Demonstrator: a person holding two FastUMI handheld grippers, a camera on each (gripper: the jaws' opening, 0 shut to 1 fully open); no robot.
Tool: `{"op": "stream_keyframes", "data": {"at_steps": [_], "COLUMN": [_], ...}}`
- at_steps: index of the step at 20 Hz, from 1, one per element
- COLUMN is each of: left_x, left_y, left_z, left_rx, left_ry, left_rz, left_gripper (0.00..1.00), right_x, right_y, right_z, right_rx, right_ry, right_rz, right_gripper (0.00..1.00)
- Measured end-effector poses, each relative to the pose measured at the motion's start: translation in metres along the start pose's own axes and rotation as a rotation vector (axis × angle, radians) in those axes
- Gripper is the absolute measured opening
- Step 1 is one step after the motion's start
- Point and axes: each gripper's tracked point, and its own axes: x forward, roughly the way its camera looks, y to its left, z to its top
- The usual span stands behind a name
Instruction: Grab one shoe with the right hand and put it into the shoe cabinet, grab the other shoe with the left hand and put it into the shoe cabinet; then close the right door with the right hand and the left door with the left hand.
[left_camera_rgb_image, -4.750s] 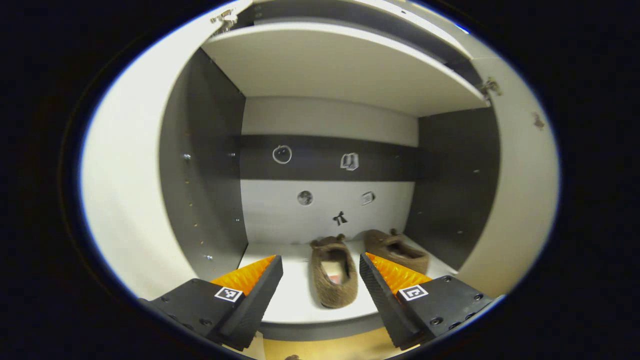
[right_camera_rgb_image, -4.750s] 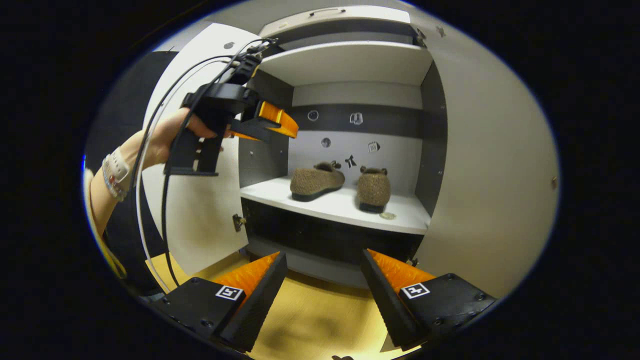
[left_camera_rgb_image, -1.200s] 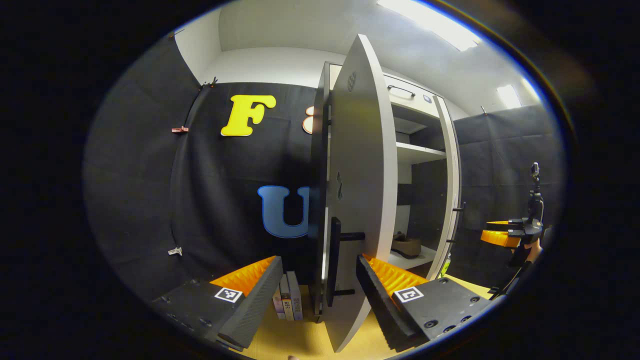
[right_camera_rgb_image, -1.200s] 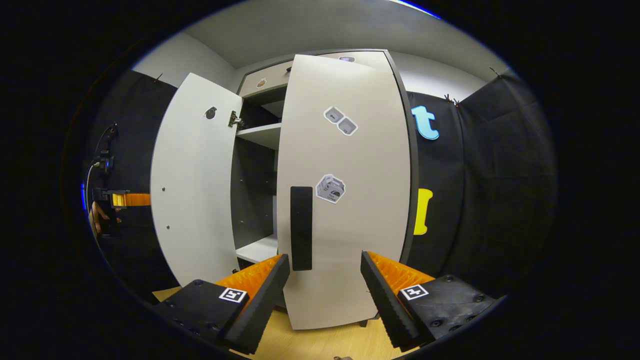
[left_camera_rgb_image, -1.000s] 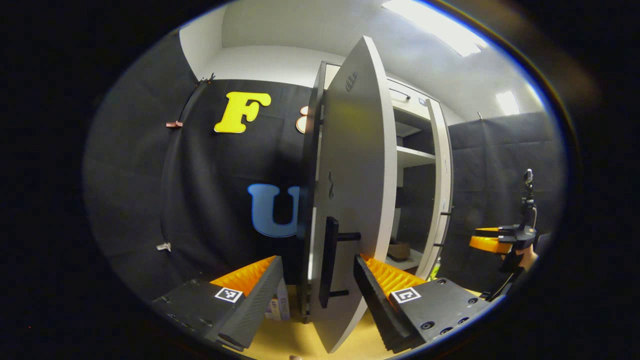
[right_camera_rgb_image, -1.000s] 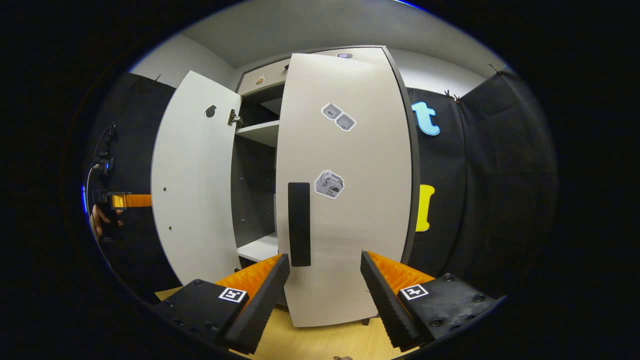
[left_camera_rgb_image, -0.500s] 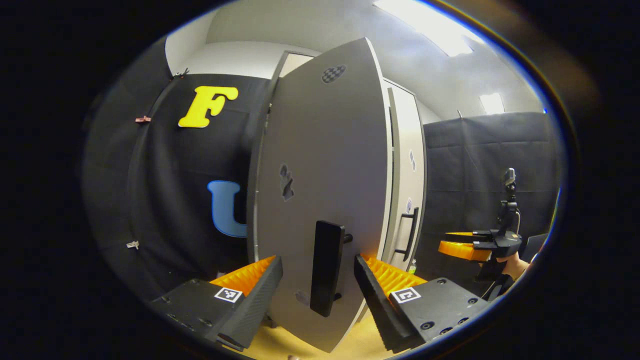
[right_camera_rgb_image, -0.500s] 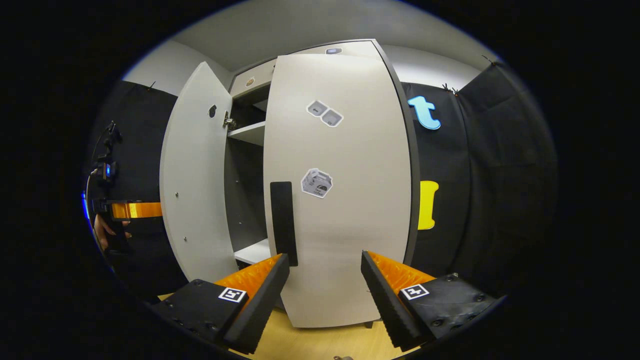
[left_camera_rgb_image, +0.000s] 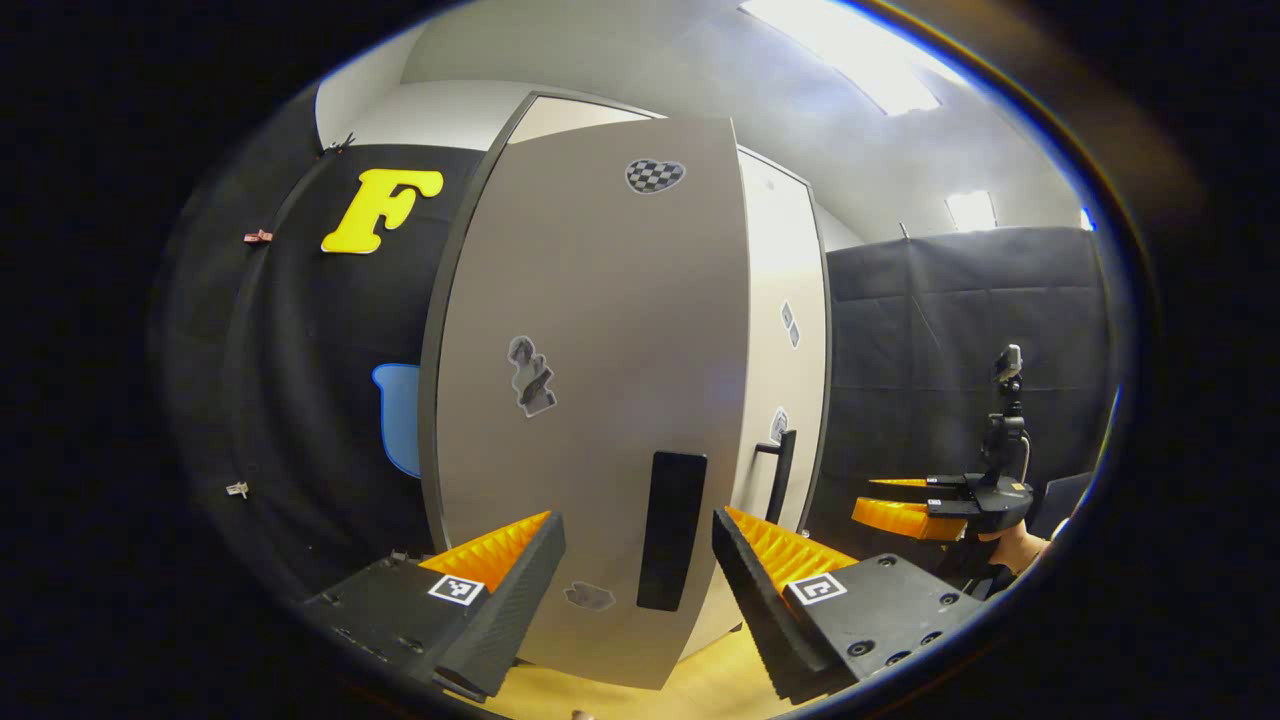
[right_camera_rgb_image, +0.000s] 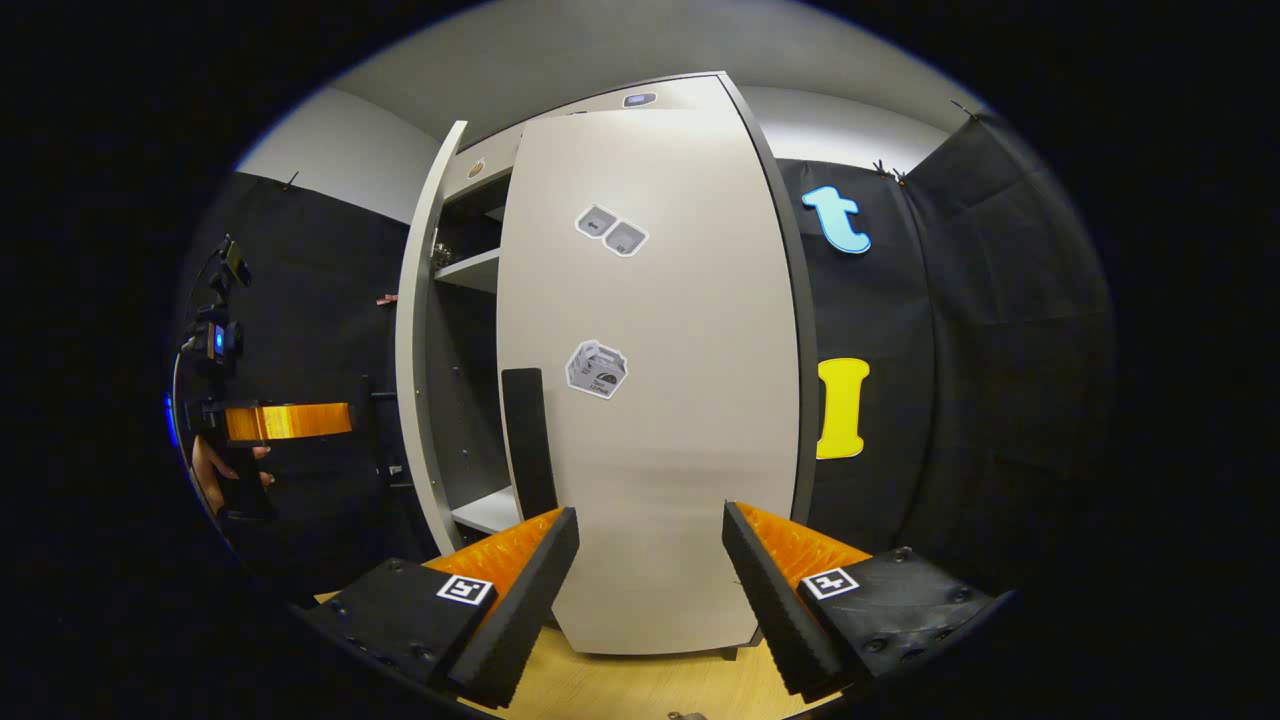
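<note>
The cabinet's left door (left_camera_rgb_image: 590, 400) faces me in the left gripper view, swung most of the way shut, its black handle (left_camera_rgb_image: 672, 530) just beyond my left gripper (left_camera_rgb_image: 635, 527), which is open and holds nothing. In the right gripper view the right door (right_camera_rgb_image: 670, 420) is shut or nearly so, with its black handle (right_camera_rgb_image: 527, 440) near its left edge. The left door (right_camera_rgb_image: 413, 350) shows edge-on there, with a gap onto a white shelf (right_camera_rgb_image: 487, 510). My right gripper (right_camera_rgb_image: 650, 527) is open and empty in front of the right door. Both shoes are hidden behind the doors.
Pale wooden floor (right_camera_rgb_image: 650, 690) lies under the cabinet. The right gripper (left_camera_rgb_image: 915, 510), held by a hand, hangs off to the right of the cabinet in the left gripper view. The left gripper (right_camera_rgb_image: 285, 420) hangs left of the left door's edge.
The left door has swung further shut, hiding the shelves and shoes from the left gripper view. The right door has closed the last bit. Both grippers stay open.
</note>
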Motion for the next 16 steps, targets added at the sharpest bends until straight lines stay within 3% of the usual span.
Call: {"op": "stream_keyframes", "data": {"at_steps": [7, 16], "left_x": [-0.038, -0.056], "left_y": [-0.015, -0.038], "left_z": [-0.007, -0.017], "left_rx": [0.012, 0.047], "left_ry": [0.033, 0.045], "left_rz": [0.006, 0.024], "left_gripper": [0.92, 0.95], "right_x": [-0.029, -0.068], "right_y": [0.031, 0.062], "right_z": [0.005, 0.016], "right_rx": [-0.016, 0.010], "right_ry": [-0.012, -0.045], "right_rz": [0.006, -0.040], "right_gripper": [0.97, 0.97]}}
